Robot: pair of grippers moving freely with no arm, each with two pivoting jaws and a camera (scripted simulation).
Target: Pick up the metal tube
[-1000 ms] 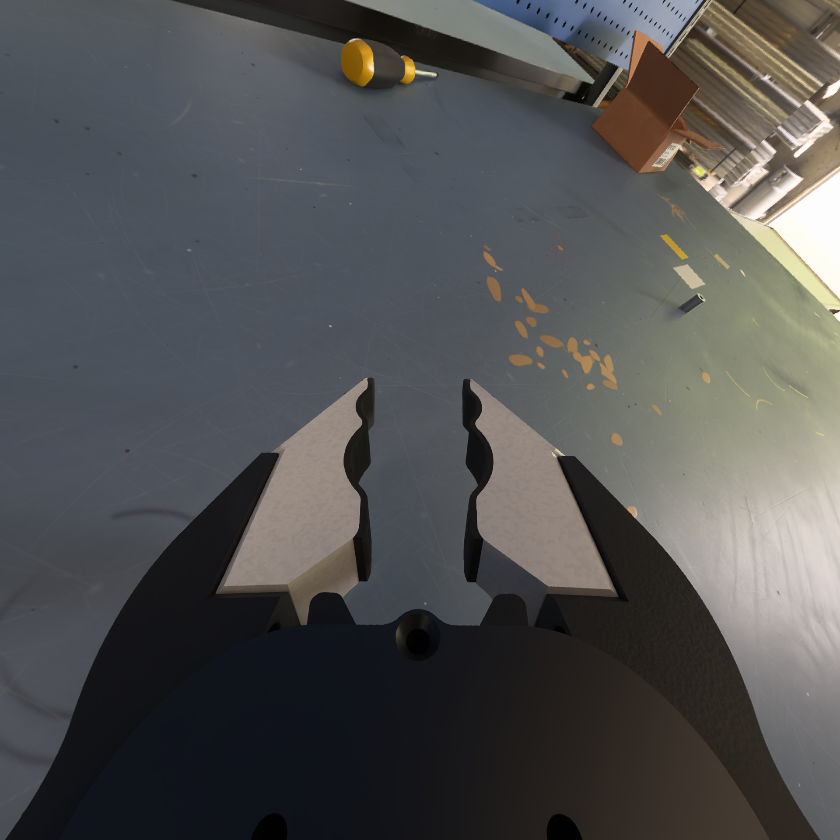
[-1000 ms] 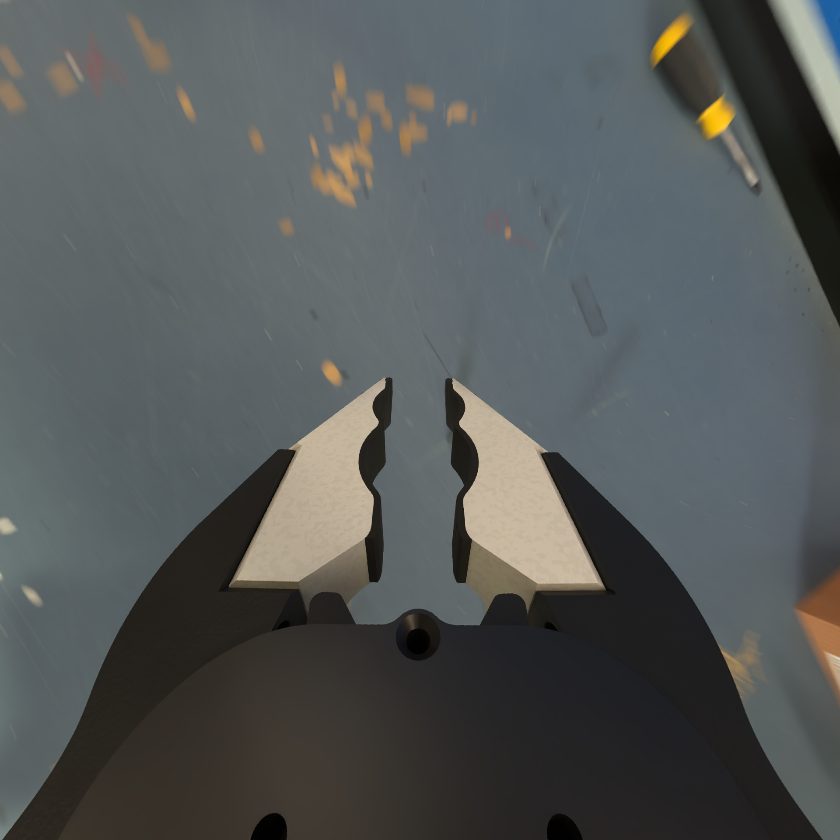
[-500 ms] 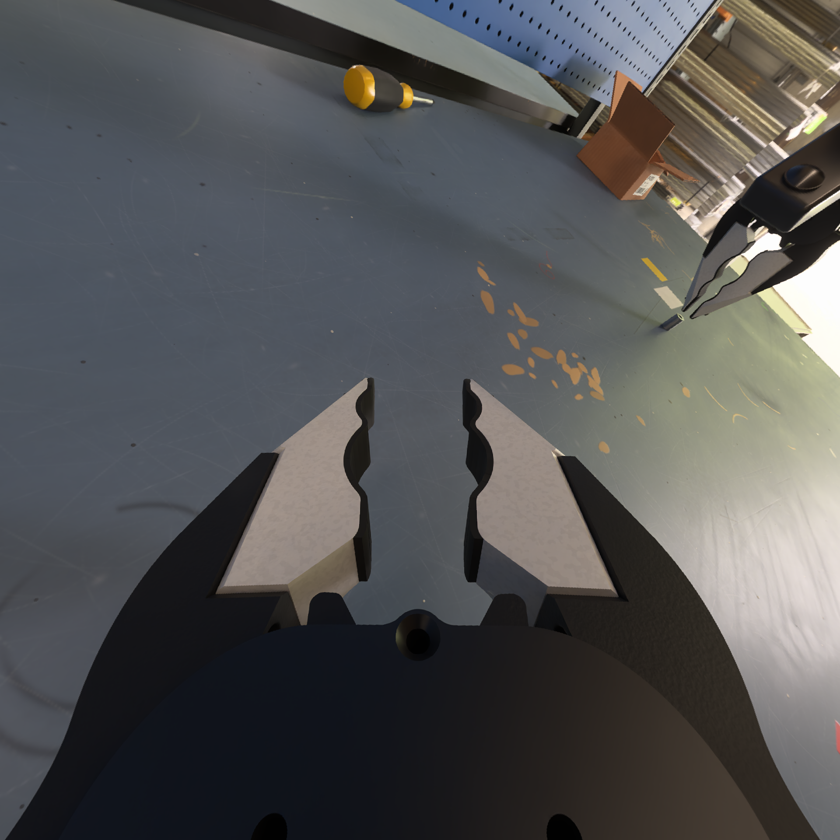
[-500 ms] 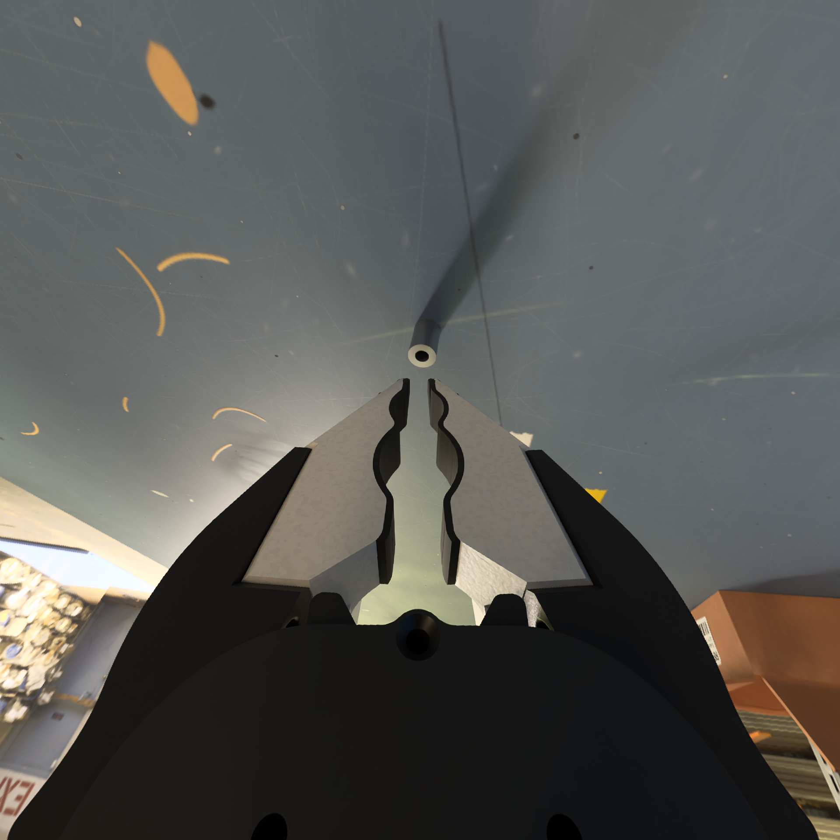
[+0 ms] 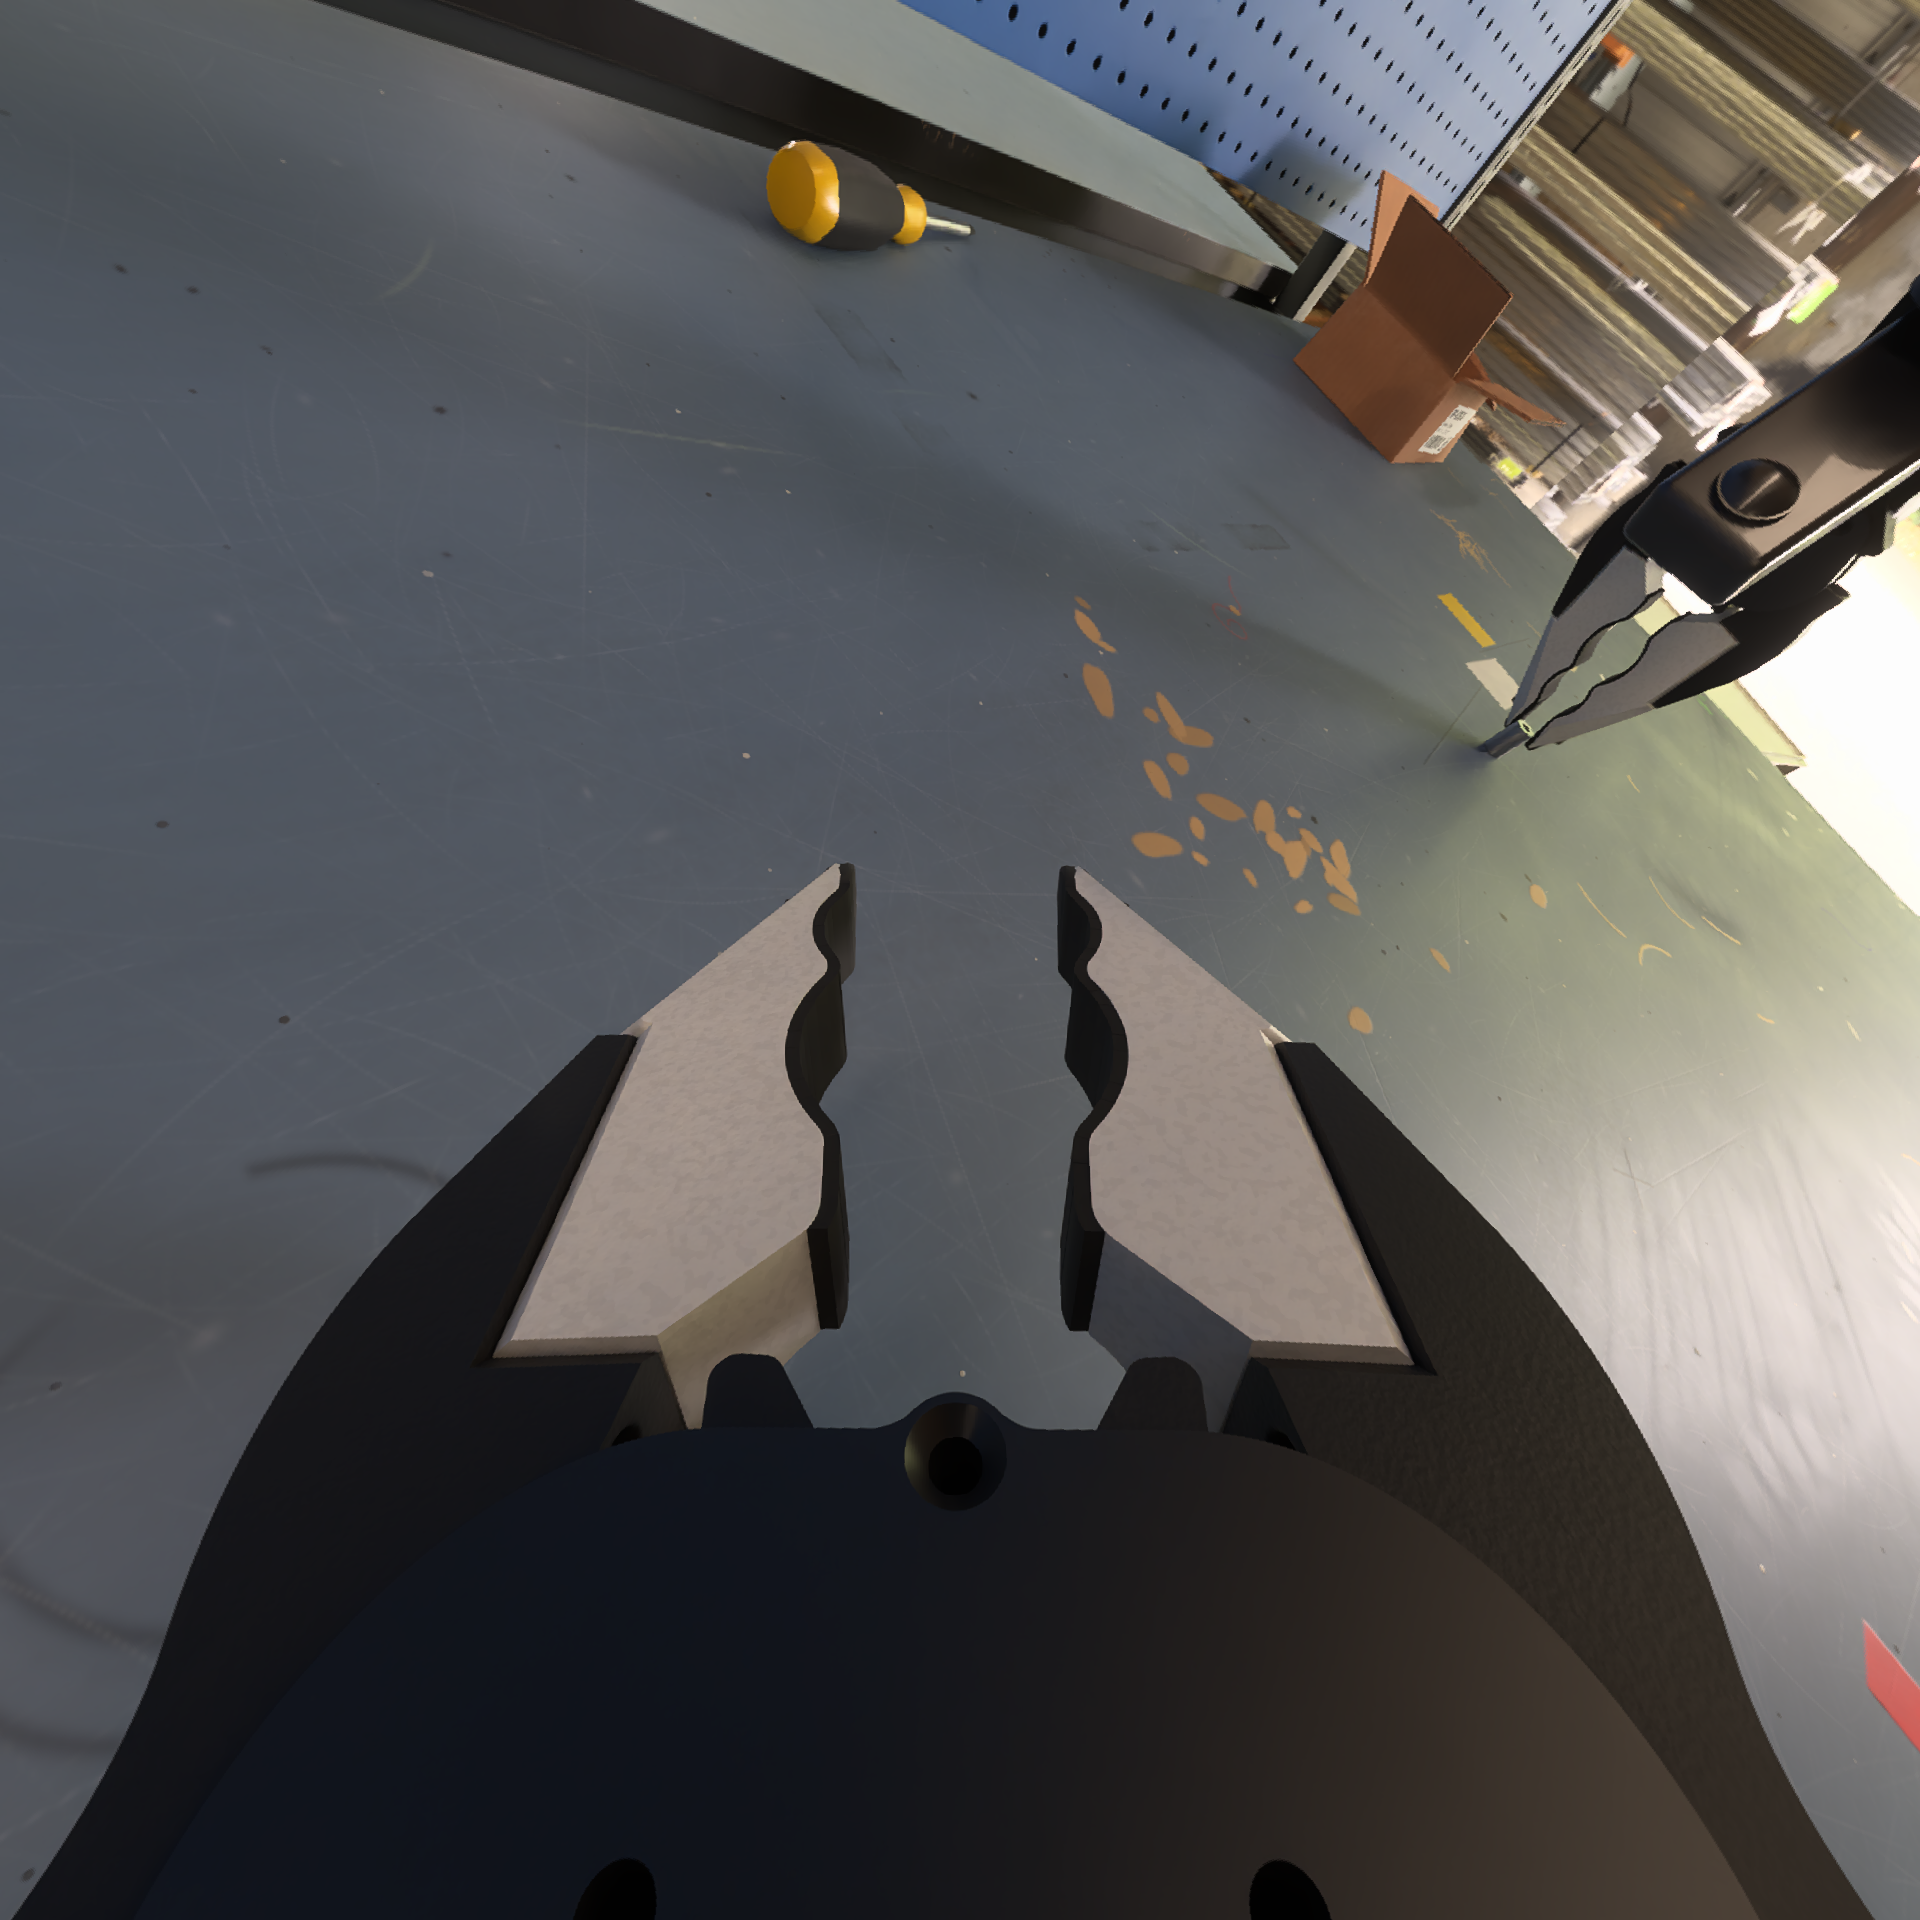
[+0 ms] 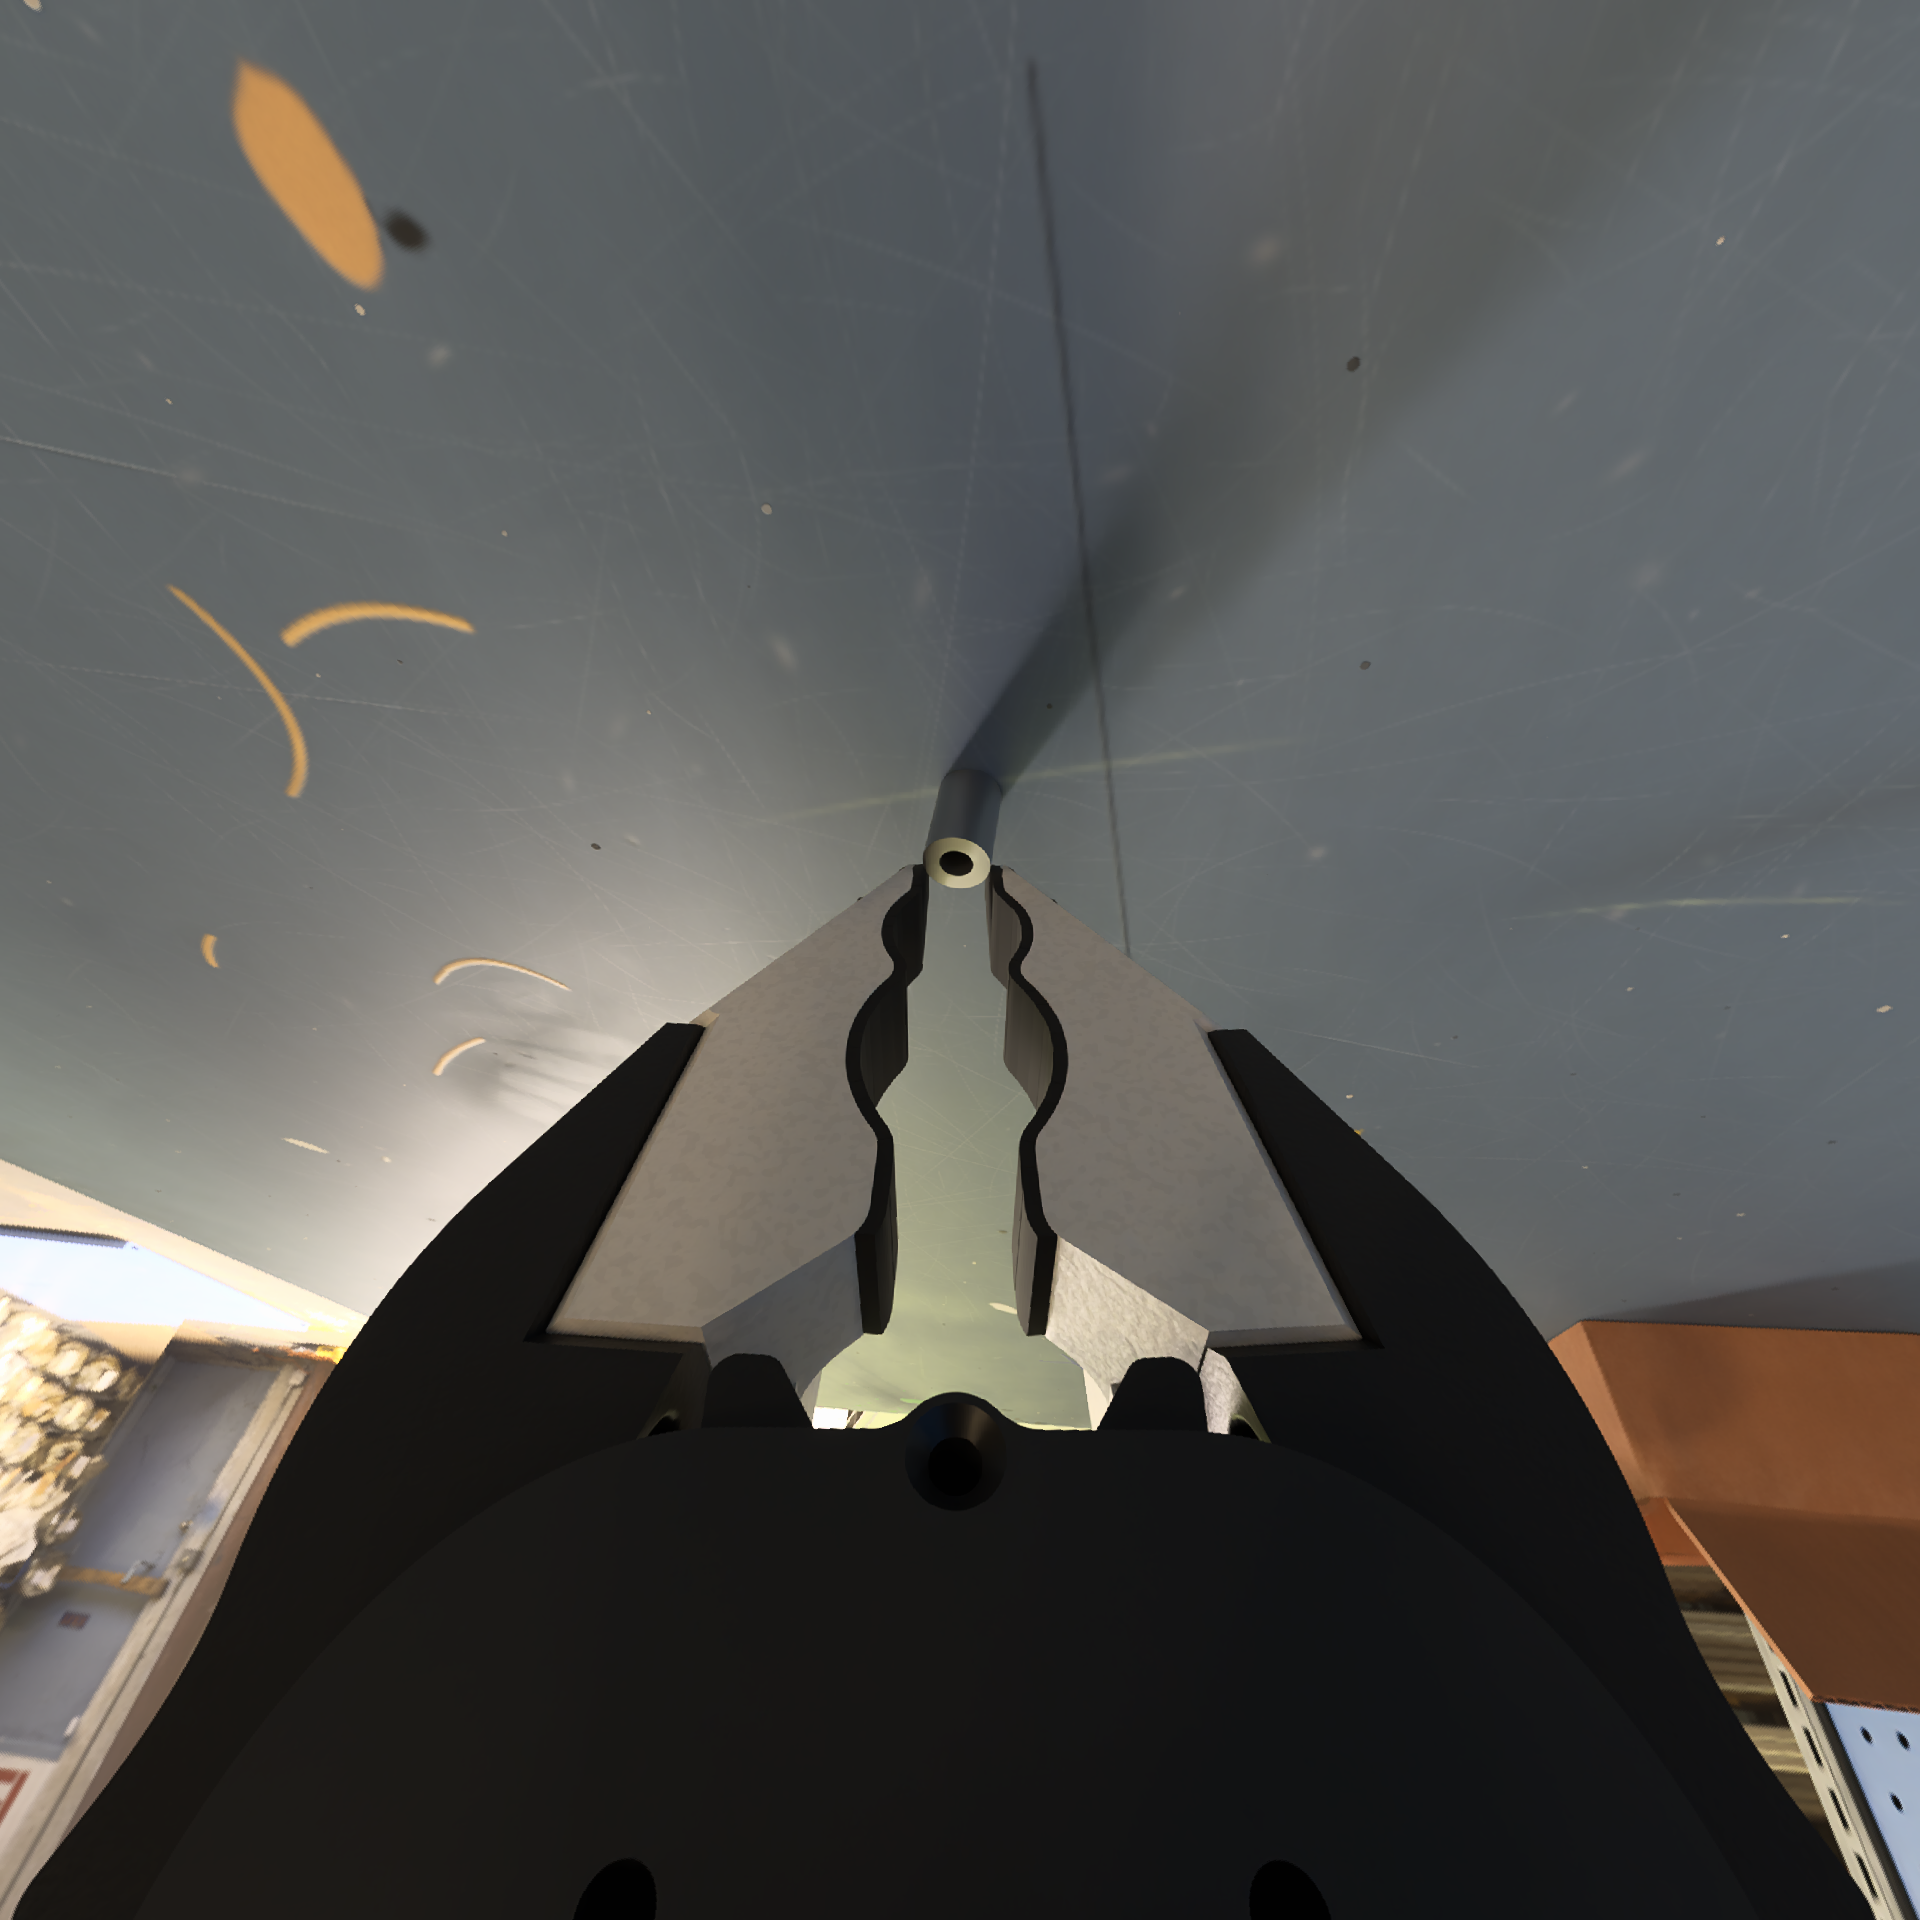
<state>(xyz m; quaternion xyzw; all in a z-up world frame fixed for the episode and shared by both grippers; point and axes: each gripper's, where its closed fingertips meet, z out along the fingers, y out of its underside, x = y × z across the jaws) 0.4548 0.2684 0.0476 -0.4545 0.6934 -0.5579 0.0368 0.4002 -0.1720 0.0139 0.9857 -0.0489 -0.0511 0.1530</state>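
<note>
The metal tube (image 6: 958, 831) is short, thin and grey, and lies on the grey-blue table (image 6: 1455, 416). Its hollow end faces my right gripper (image 6: 956, 875). That gripper's jaws stand only a narrow gap apart, about the tube's width, and the tube's end sits right at the two fingertips. I cannot tell whether they touch it. In the left wrist view the tube (image 5: 1499, 741) shows far right, at the tips of the right gripper (image 5: 1527, 730). My left gripper (image 5: 956, 883) is open and empty, far from the tube.
A yellow-and-black screwdriver (image 5: 847, 208) lies near the table's far edge. A brown cardboard box (image 5: 1403, 332) stands at the back right, and shows in the right wrist view (image 6: 1766, 1507). Orange paint flecks (image 5: 1226, 810) mark the table's middle. A blue pegboard (image 5: 1299, 73) stands behind.
My right gripper swung from the table's middle to the tube, narrowed its jaws, then moved forward until the tube's end reached its fingertips. My left gripper tilted slightly and stayed open.
</note>
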